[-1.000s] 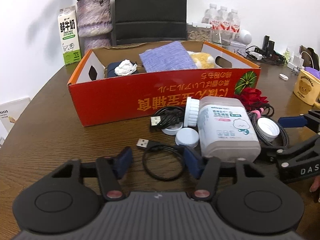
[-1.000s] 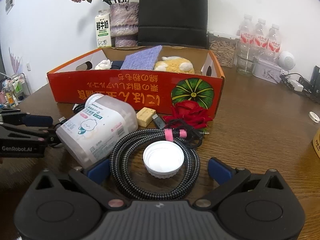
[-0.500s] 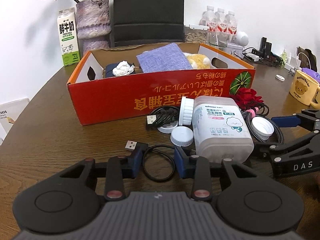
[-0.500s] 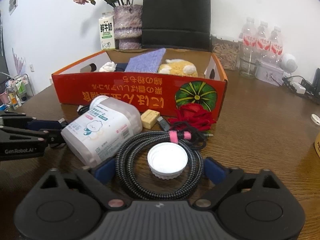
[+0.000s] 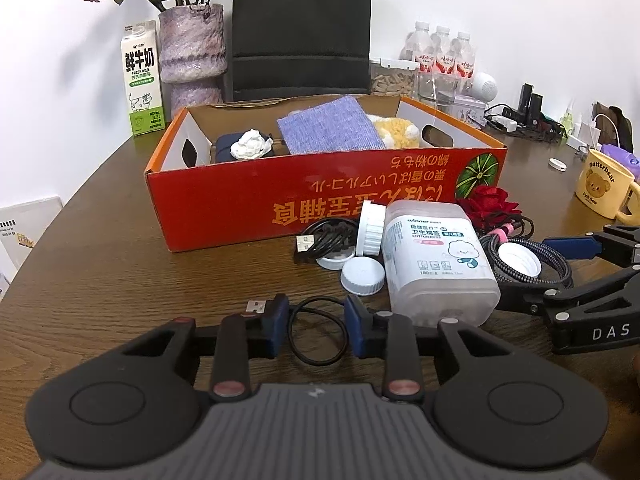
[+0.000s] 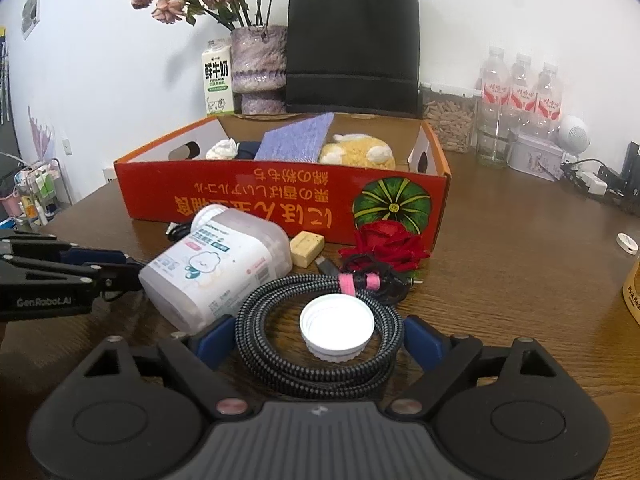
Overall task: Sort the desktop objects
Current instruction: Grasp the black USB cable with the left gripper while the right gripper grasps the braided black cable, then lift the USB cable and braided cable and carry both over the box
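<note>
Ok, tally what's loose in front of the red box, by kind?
Cables: 3 (thin black loop, black USB bundle, braided coil)
Loose white caps: 3
Cotton-bud jar: 1
Red rose: 1
Beige block: 1
Total: 9

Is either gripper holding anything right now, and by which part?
Nothing is held. The left gripper straddles the thin black cable; the right gripper straddles the braided cable coil. No pads press.
</note>
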